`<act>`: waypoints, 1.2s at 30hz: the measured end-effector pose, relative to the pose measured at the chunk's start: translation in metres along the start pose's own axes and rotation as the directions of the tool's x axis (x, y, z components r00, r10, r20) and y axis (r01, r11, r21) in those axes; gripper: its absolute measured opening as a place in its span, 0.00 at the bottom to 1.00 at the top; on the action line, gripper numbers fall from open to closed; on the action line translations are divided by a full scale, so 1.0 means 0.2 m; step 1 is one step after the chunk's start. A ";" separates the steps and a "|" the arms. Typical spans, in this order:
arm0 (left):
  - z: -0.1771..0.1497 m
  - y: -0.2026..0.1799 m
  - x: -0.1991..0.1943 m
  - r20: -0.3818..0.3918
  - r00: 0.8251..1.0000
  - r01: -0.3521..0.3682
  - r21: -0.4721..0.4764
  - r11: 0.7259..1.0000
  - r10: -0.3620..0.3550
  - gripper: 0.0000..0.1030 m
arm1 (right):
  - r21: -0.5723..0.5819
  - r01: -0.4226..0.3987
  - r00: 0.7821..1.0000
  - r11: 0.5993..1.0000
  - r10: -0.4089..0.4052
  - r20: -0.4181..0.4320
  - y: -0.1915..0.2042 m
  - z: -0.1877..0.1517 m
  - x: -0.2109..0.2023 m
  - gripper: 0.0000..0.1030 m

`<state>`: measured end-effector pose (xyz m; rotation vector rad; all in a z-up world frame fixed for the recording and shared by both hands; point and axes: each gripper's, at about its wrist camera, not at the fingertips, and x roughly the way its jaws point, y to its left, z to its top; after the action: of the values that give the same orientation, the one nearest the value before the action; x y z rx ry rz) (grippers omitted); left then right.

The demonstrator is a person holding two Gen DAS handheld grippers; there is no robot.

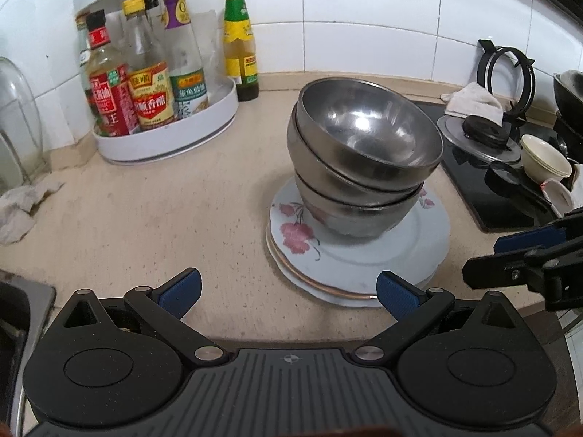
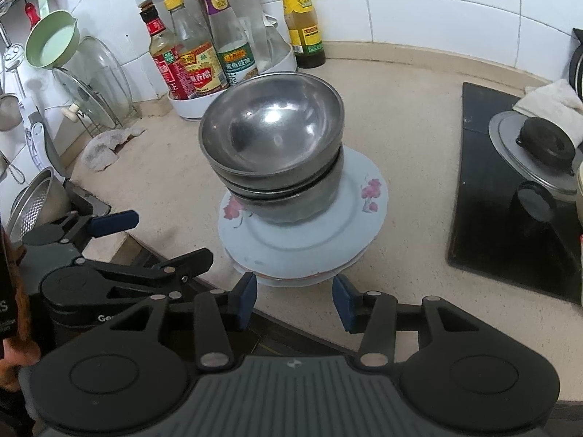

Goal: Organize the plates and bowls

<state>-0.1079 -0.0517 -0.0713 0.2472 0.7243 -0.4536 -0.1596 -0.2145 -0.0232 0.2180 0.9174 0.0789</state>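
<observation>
A leaning stack of steel bowls (image 1: 364,153) (image 2: 273,145) stands on a stack of white floral plates (image 1: 364,262) (image 2: 302,233) on the beige counter. My left gripper (image 1: 289,293) is open and empty, just in front of the plates' near left edge. My right gripper (image 2: 294,300) is open and empty, its fingertips (image 2: 247,296) flanking the plates' near rim without touching. The right gripper also shows at the right edge of the left wrist view (image 1: 528,251), and the left gripper shows at the left of the right wrist view (image 2: 145,236).
A white turntable rack of sauce bottles (image 1: 164,83) (image 2: 218,54) stands at the back left, with a green-capped bottle (image 1: 240,40) beside it. A black stove (image 1: 492,167) (image 2: 517,200) with a lid, cloth and cups lies right. A rag (image 1: 22,207), a sink (image 2: 40,204) and pot lids (image 2: 91,87) are left.
</observation>
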 end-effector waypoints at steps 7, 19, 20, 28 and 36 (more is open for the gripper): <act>-0.03 -0.07 -0.01 -0.020 1.000 -0.013 -0.030 0.999 0.012 1.00 | -0.014 0.021 1.000 1.000 -0.021 -0.002 -0.02 -0.02 -0.03 0.45; -0.09 -0.16 -0.07 -0.057 0.998 -0.038 -0.085 0.996 0.033 1.00 | -0.060 0.034 0.999 0.998 -0.034 -0.010 -0.04 -0.10 -0.10 0.46; -0.09 -0.16 -0.07 -0.056 0.998 -0.040 -0.091 0.995 0.035 1.00 | -0.062 0.032 0.999 0.998 -0.033 -0.010 -0.05 -0.10 -0.10 0.46; -0.10 -0.21 -0.10 -0.058 0.996 -0.071 -0.111 0.991 0.065 1.00 | -0.077 0.024 1.000 0.997 -0.024 -0.007 -0.07 -0.13 -0.14 0.47; -0.10 -0.25 -0.11 -0.053 0.996 -0.078 -0.134 0.988 0.071 1.00 | -0.084 0.011 1.000 0.996 -0.011 -0.003 -0.11 -0.15 -0.16 0.47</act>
<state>-0.1584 -0.0801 -0.0737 0.1569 0.7874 -0.3266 -0.2029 -0.2365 -0.0205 0.1347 0.9163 0.1074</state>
